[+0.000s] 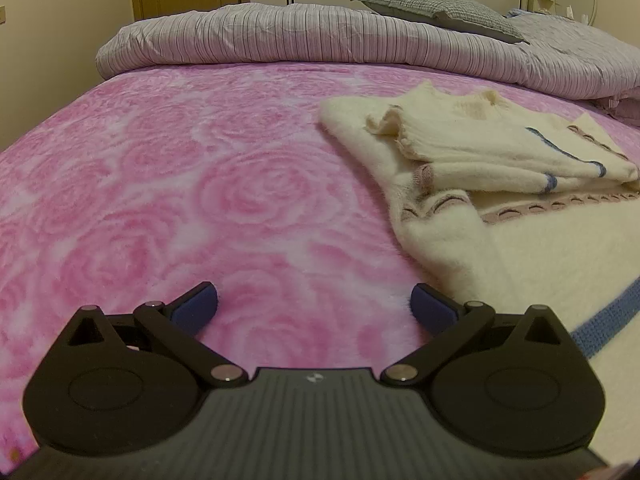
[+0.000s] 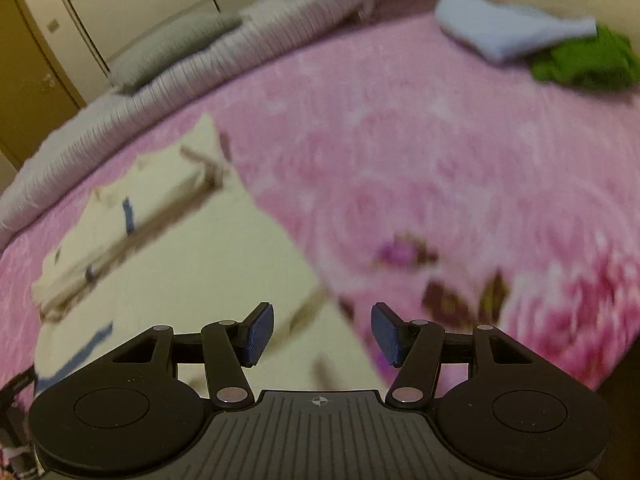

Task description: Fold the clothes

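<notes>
Lying part-folded on the bed (image 1: 200, 184), the cream sweater (image 1: 472, 148) had its sleeves and upper part already turned in over the body, so the fold looked about halfway done by my reckoning. The lower body, with its blue stripe (image 1: 608, 316), was spread flat toward the near edge and had yet to be brought up. In the right view the same sweater (image 2: 192, 264) showed blurred, its long flat panel running toward the camera.

Beside it, the left tool (image 1: 314, 304) hung just above the pink blanket, jaws spread wide and holding nothing, with the sweater off to its right, the near hem just beside its right pad. The right tool (image 2: 322, 334) was also spread and empty, sitting over the sweater's near right edge, where cream met pink.

Farther out, a pale blue garment (image 2: 504, 36) and a green one (image 2: 584, 64) lay in a heap at the far side, apparently unfolded. A striped duvet (image 1: 320, 36) and a grey pillow (image 1: 436, 8) sat at the head.
</notes>
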A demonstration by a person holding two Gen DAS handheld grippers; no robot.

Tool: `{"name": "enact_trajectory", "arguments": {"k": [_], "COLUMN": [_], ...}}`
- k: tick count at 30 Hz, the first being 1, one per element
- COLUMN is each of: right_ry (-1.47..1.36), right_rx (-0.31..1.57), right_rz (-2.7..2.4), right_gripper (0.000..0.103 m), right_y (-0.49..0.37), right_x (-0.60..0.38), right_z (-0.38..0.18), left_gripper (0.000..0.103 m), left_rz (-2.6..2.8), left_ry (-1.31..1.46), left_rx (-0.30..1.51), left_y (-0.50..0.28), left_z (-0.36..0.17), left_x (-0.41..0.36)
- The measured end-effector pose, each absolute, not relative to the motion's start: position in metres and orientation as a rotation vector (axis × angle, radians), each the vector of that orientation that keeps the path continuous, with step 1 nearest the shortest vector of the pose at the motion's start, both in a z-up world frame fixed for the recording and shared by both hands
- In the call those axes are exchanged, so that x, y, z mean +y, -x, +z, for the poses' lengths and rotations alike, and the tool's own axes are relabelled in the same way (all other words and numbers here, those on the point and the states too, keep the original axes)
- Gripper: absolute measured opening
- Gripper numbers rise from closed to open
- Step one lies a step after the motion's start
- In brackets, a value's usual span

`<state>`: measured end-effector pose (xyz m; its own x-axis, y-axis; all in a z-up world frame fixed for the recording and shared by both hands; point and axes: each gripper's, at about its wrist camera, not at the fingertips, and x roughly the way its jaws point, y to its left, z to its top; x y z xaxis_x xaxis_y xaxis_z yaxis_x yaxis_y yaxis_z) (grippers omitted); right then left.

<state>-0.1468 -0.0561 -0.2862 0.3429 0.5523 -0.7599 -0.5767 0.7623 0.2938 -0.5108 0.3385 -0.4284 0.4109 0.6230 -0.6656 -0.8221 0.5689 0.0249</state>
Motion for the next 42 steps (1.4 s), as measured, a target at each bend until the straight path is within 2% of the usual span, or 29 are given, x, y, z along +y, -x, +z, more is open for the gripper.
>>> {"name": "enact_trajectory", "arguments": {"k": [6, 12, 22, 29, 33, 35, 42], "right_ry": [0.122, 0.133, 0.033, -0.064, -0.113, -0.122, -0.004], "right_rx": [0.855, 0.866, 0.753, 0.815, 0.92, 0.905, 0.932], "right_rz": [0.814, 0.857, 0.995, 1.157, 1.187, 1.191, 1.091], "right_gripper": [0.058, 0.058, 0.058, 0.058, 0.058, 0.058, 0.058], "right_y": [0.121, 0.11, 0.108, 0.108, 0.113, 0.12, 0.143], "right_x": [-0.05, -0.04, -0.052, -0.064, -0.083, -0.096, -0.088], "right_z": [-0.28, -0.292, -0.258, -0.28, -0.288, -0.29, -0.302], "left_gripper": [0.102, 0.102, 0.102, 0.102, 0.102, 0.102, 0.102], "left_rz": [0.93, 0.929, 0.93, 0.93, 0.93, 0.93, 0.931], "left_ry": [0.328, 0.328, 0.328, 0.328, 0.327, 0.327, 0.327], "left_rx": [0.682, 0.682, 0.682, 0.683, 0.683, 0.683, 0.683], "left_y": [0.511, 0.511, 0.511, 0.512, 0.511, 0.511, 0.511], "left_z": [-0.429, -0.428, -0.429, -0.428, -0.428, -0.428, -0.429], "left_x": [0.339, 0.339, 0.339, 0.339, 0.339, 0.339, 0.339]}}
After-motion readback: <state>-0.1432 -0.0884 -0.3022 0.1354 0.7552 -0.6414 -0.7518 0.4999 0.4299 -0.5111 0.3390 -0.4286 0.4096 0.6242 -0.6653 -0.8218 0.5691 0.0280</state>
